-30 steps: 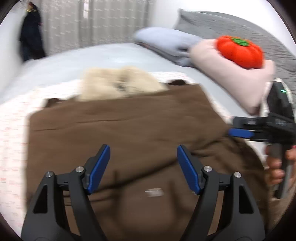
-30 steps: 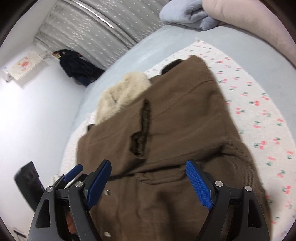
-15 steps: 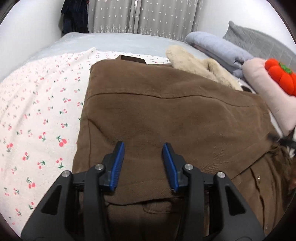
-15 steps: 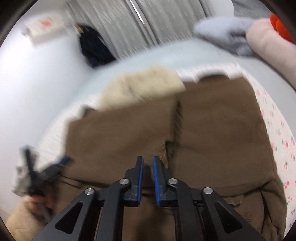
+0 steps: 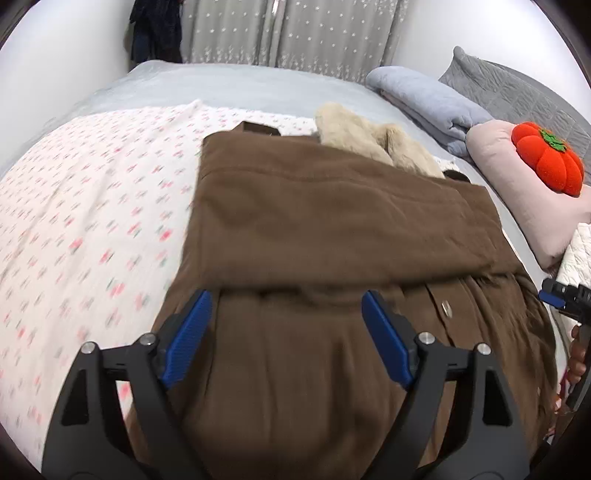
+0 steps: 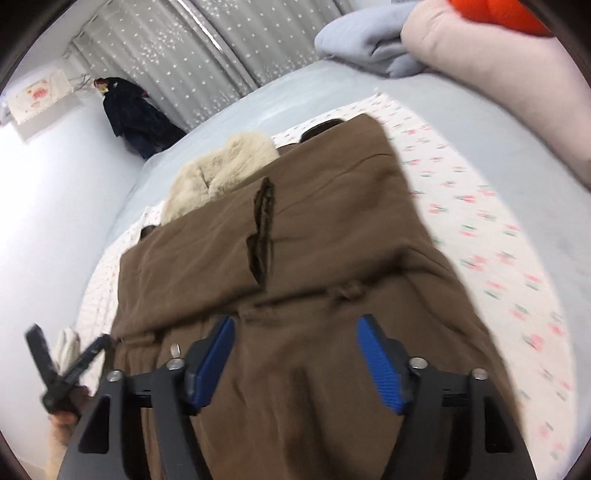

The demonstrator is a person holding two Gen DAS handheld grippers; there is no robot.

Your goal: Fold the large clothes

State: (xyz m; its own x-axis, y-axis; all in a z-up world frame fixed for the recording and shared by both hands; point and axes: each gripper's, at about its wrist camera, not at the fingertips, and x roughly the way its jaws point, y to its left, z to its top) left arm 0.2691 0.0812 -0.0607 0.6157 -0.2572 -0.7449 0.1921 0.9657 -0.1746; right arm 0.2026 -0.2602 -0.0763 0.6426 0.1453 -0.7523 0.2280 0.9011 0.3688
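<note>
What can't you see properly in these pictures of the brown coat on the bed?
- Brown coat: near hem, cut off by the bottom edge and covered by the left hand-held gripper in the left wrist view.
- Orange pumpkin cushion: cropped by the top edge, right wrist view.
- Cherry-print sheet: pattern smeared by motion blur.
- Furry cream collar: lower part hidden under folded coat.

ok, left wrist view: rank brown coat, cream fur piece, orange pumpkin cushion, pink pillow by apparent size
1. brown coat, by far the largest.
2. cream fur piece and pink pillow: look alike, and the pillow is cut off at the edge, so unranked.
3. orange pumpkin cushion, smallest.
</note>
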